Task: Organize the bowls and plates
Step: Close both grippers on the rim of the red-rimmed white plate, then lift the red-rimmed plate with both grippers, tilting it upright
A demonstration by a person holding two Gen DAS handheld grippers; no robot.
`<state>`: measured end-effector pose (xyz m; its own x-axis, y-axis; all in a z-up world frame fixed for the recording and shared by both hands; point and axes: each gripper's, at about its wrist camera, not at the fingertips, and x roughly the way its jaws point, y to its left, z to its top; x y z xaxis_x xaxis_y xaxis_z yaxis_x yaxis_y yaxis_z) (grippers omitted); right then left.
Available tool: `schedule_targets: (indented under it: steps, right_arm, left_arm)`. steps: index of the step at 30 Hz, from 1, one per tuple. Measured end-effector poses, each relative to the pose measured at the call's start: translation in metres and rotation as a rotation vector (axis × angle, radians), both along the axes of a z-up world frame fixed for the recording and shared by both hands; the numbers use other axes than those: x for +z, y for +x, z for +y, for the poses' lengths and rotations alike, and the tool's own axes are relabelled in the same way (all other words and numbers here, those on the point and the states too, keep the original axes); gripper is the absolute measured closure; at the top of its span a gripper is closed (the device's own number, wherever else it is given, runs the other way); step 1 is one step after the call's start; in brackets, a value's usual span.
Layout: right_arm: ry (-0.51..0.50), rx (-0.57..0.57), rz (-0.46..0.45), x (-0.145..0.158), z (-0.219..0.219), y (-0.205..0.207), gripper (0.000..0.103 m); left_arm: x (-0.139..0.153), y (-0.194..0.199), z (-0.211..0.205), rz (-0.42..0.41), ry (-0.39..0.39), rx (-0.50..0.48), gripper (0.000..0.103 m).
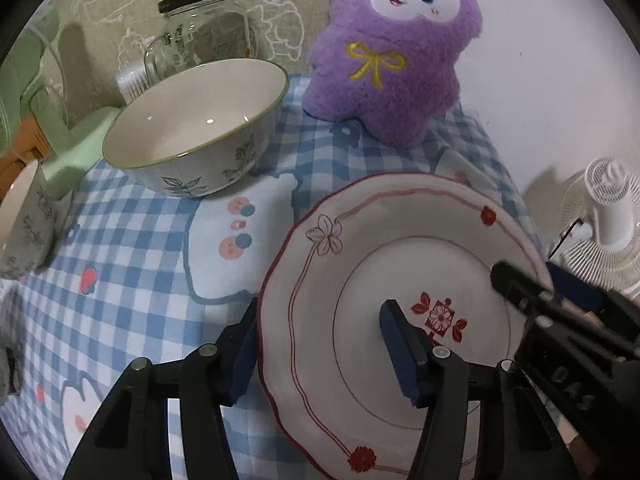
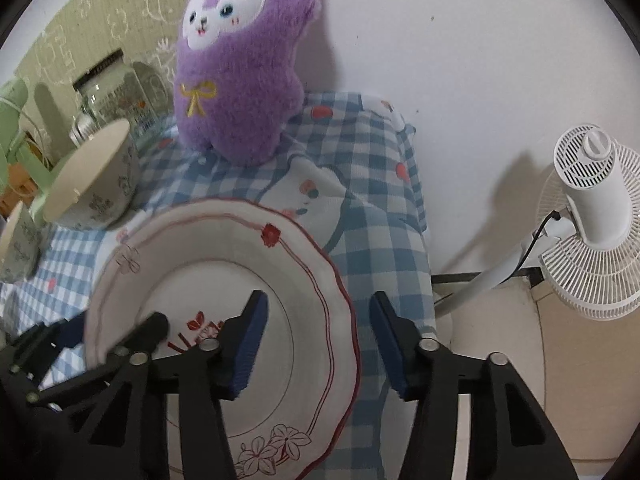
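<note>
Presently on the blue-and-white checked tablecloth (image 1: 132, 292):

- One white scalloped plate with a dark red rim and red flower motifs (image 1: 404, 264), lying flat at the cloth's right side, near its edge.
- One left gripper with black arms and blue pads (image 1: 320, 344), straddling the plate's left rim: one pad outside on the cloth, one over the plate's well. The pads stand apart from the rim, nothing clamped.
- One right gripper of the same build (image 2: 316, 344), straddling the plate's right rim likewise, jaws unclenched, grasping nothing.
- One large cream ceramic bowl with a green rim and grey leaf prints (image 1: 196, 128), upright, well left of the plate and behind it.
- One smaller bowl of similar pattern (image 1: 24, 220) (only partly in view at the far left).
- One purple plush animal with a yellow bow (image 1: 392, 52), standing behind the plate.
- One clear glass jar with a dark lid (image 1: 204, 28), behind the large bowl.
- One white fan (image 2: 592, 216), off the table to the right.
</note>
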<state>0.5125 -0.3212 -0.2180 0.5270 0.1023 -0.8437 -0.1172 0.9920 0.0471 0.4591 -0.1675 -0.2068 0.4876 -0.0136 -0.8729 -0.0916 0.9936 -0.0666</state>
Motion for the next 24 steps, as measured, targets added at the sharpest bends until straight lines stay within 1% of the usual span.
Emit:
schedule_targets:
  steps: [2, 6, 9, 14, 18, 21, 22, 24]
  right_arm:
    - [0.002, 0.002, 0.03, -0.007, 0.0, 0.002, 0.051]
    - [0.0, 0.006, 0.017, -0.006, 0.001, 0.002, 0.052]
    - [0.0, 0.017, 0.018, -0.006, 0.003, 0.002, 0.057]
    - [-0.002, 0.016, 0.019, -0.006, 0.003, 0.003, 0.057]
    - [-0.005, 0.019, 0.027, -0.005, 0.004, 0.004, 0.058]
    - [-0.004, 0.022, 0.038, -0.005, 0.003, 0.004, 0.059]
    - [-0.006, 0.025, 0.042, -0.005, 0.003, 0.004, 0.059]
    - [-0.012, 0.033, 0.046, -0.004, 0.003, 0.004, 0.059]
  left_arm:
    - [-0.002, 0.004, 0.001, 0.003, -0.016, 0.0, 0.044]
    - [-0.002, 0.004, 0.002, -0.008, -0.02, -0.01, 0.044]
    - [-0.002, 0.004, 0.001, -0.015, -0.009, -0.021, 0.044]
    - [-0.002, 0.007, 0.001, -0.006, -0.015, -0.015, 0.045]
    - [-0.001, 0.004, 0.004, -0.013, -0.016, -0.01, 0.051]
    - [0.002, 0.002, 0.008, 0.0, -0.014, -0.003, 0.058]
    - [0.003, 0.002, 0.01, 0.006, -0.018, 0.006, 0.062]
    - [0.004, 0.001, 0.013, 0.012, -0.021, 0.006, 0.065]
